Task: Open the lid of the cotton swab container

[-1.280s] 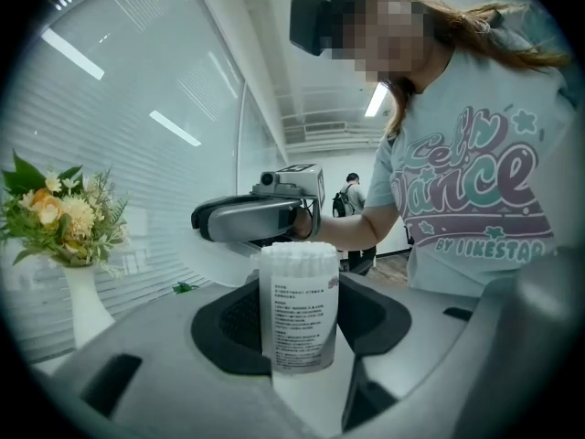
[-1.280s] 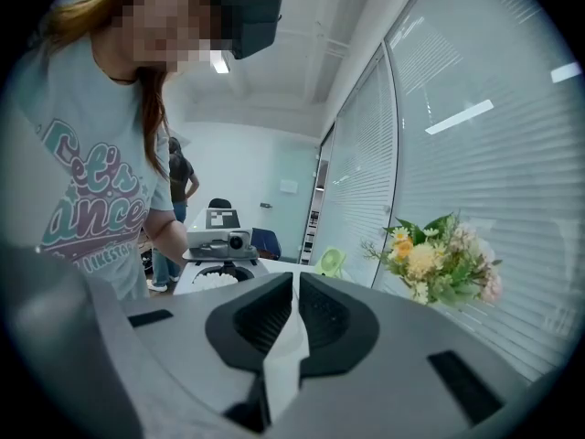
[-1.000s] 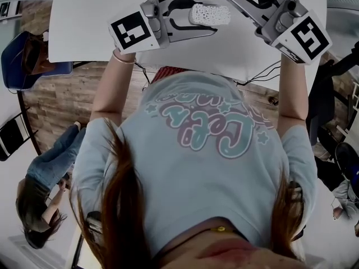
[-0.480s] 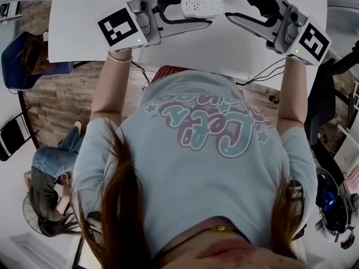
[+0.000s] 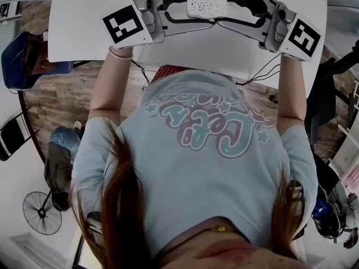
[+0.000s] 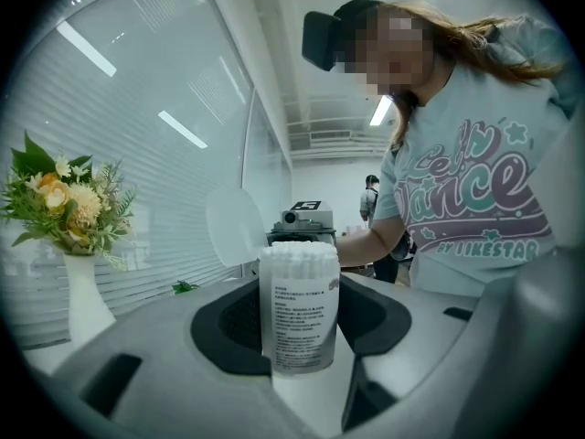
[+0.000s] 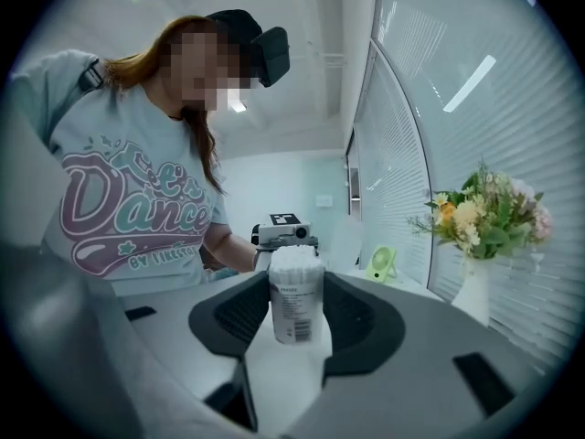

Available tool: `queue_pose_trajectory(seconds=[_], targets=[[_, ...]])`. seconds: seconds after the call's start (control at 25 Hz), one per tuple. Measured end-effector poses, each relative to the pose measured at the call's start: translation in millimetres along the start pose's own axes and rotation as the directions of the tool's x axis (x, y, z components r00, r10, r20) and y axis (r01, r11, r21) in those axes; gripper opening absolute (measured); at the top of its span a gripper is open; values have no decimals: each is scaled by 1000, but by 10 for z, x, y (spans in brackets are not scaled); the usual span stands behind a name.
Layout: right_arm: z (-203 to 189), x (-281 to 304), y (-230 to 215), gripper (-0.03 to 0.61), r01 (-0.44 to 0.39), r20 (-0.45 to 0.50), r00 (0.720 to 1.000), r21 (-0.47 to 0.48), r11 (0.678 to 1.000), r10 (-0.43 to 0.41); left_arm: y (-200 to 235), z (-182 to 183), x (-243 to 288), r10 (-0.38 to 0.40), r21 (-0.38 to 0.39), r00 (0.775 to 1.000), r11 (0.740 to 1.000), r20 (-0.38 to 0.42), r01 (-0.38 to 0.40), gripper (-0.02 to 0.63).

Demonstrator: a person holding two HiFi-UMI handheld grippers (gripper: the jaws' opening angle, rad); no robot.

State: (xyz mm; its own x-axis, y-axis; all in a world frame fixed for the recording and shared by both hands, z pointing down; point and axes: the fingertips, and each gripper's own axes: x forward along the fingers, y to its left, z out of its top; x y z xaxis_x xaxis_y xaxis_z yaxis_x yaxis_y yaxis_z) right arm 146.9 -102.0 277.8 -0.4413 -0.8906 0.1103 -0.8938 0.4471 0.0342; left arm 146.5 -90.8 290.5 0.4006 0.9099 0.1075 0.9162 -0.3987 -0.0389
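The cotton swab container (image 5: 208, 5) is a clear tub packed with white swabs, standing on the white table (image 5: 84, 15). My left gripper (image 5: 199, 7) comes in from the left and is shut on its body (image 6: 299, 309). Its round clear lid (image 6: 235, 225) is flipped up and stands open at the side. My right gripper (image 5: 224, 7) reaches in from the right. Its jaws have just been opening and now straddle the container (image 7: 294, 305), with the pads close beside it and not visibly pressing.
A white vase of flowers (image 6: 69, 208) stands at the table's far side, also in the right gripper view (image 7: 484, 218), with a small green fan (image 7: 381, 263) near it. Cables hang below the table's near edge (image 5: 263, 72). A chair (image 5: 22, 60) and a floor fan (image 5: 42, 212) stand behind.
My right gripper swung in from the upper right, lowered to the table, widened its jaws and now brackets the container. The left gripper and the container shifted only slightly.
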Motion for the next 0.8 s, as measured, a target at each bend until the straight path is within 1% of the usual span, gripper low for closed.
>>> queue_pose_trajectory(seconds=[0.12, 0.32, 0.44, 0.64, 0.8], targets=[[-81, 6, -31, 184, -22, -13, 1000, 10, 1000, 22, 32, -61, 1, -18, -10, 1000, 1000, -14, 18, 196], [-377, 33, -160, 181, -8, -50, 999, 32, 999, 10, 152, -351, 47, -45, -25, 998, 999, -42, 44, 196], [-601, 56, -237, 181, 1, -51, 999, 57, 998, 1, 226, -599, 83, -63, -37, 994, 998, -85, 60, 196], [-918, 147, -387, 181, 19, -65, 998, 49, 999, -15, 368, -998, 128, -82, -35, 986, 996, -147, 78, 196], [-1201, 128, -507, 183, 32, -102, 994, 39, 999, -28, 488, -1288, 222, -85, -31, 975, 996, -205, 80, 196]])
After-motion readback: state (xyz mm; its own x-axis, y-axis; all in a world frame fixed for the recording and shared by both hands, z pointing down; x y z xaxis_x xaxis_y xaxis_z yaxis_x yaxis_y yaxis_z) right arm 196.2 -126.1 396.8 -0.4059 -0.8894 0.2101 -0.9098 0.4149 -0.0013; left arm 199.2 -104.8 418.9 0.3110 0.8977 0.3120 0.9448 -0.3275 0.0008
